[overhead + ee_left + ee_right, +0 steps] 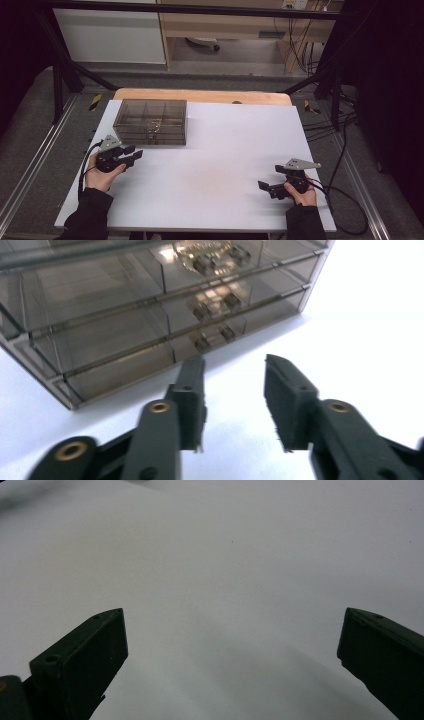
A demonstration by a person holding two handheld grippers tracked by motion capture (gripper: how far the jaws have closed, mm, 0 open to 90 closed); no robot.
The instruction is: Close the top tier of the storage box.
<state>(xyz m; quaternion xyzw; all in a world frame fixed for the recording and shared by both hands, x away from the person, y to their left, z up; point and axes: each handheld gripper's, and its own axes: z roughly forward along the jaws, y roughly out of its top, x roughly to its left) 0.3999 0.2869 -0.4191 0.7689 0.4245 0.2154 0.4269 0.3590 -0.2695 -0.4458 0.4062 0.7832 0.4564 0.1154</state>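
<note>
stage: early, all three drawers look shut | smoked drawer organizer (150, 121): far left of white counter (225, 165) | left claw (134, 152): part open, empty, just near its front, facing the small drawer knobs (215, 304) | right claw (263, 186): wide, empty, near right | left: grip a knob

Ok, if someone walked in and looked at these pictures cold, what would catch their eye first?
Most likely the smoky see-through drawer box at the far left of the white table top, with something gold glinting inside its top. Next, the left claw just in front of the box, its jaws apart with nothing between them, pointing at the drawer fronts. The right claw sits near the table's front right, jaws wide open over bare white surface.
</note>
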